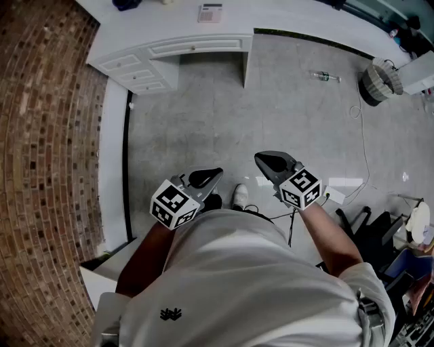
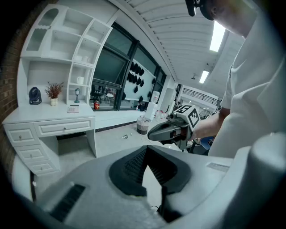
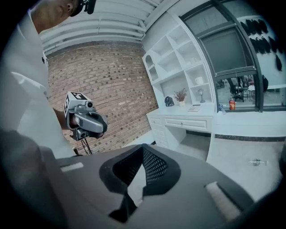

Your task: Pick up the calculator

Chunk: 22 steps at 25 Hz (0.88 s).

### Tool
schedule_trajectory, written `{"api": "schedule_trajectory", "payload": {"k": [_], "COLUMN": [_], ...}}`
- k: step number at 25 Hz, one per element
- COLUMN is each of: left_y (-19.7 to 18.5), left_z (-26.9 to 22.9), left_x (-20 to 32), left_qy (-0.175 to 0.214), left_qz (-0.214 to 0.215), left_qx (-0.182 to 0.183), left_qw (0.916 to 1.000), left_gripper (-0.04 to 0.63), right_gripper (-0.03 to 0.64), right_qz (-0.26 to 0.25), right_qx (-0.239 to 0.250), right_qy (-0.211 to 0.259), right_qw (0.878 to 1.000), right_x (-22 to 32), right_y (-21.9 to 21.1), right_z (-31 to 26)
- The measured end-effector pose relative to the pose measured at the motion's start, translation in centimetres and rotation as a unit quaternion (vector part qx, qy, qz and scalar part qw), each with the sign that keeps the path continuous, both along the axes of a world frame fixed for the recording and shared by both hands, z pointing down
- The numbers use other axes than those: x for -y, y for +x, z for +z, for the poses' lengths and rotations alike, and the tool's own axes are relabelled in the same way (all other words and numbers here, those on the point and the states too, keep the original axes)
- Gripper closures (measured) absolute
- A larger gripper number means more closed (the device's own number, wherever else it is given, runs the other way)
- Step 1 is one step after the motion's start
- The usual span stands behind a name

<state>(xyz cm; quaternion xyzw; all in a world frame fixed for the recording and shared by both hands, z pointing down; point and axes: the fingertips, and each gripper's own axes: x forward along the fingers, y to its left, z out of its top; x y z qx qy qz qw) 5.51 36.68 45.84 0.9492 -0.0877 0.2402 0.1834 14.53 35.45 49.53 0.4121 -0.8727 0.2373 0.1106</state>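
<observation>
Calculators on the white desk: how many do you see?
1. The calculator lies on the desk top, above the kneehole, near the head view's top edge. Others may be hidden beyond the frame.

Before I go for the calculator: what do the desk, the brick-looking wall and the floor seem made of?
Desk: likely white-painted wood or board, smooth satin; panelled drawer fronts with small knobs. Wall: real-looking red-brown brick, matt and rough, with pale mortar lines. Floor: grey mottled, probably polished stone or tile; it shows bright glare beside the shoe.
</observation>
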Motion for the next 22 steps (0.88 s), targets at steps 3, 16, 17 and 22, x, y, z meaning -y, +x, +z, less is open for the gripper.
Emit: {"api": "schedule_trajectory", "payload": {"k": [3, 16, 17, 22], "left_y": [-0.2, -3.8, -4.4, -8.2], "left_z": [0.0, 0.6, 0.6, -0.2], "left_x": [0.5, 11.8, 13.5, 21.3], "left_qy": [-0.001, -0.003, -0.002, -0.001], "left_qz": [-0.007, 0.027, 0.033, 0.057], "left_qx": [-0.007, -0.045, -0.047, -0.054], "left_qw": [1.0, 0.9986, 0.9984, 0.9969], "left_gripper": [0.59, 0.59, 0.59, 0.591], "right_gripper": [0.607, 0.485, 0.485, 0.488], "right_qz": [-0.004, 0.044, 0.049, 0.076], "right_qx": [0.0, 0.025, 0.022, 0.009], "right_qy": [-0.002, 0.013, 0.014, 0.018], "right_qw": [1.0, 0.999, 0.998, 0.997], "right_x": [0.5, 12.4, 14.0, 22.2], "right_y": [-0.2, -2.9, -3.3, -6.2], "right_z": [0.2, -0.5, -0.5, -1.3]}}
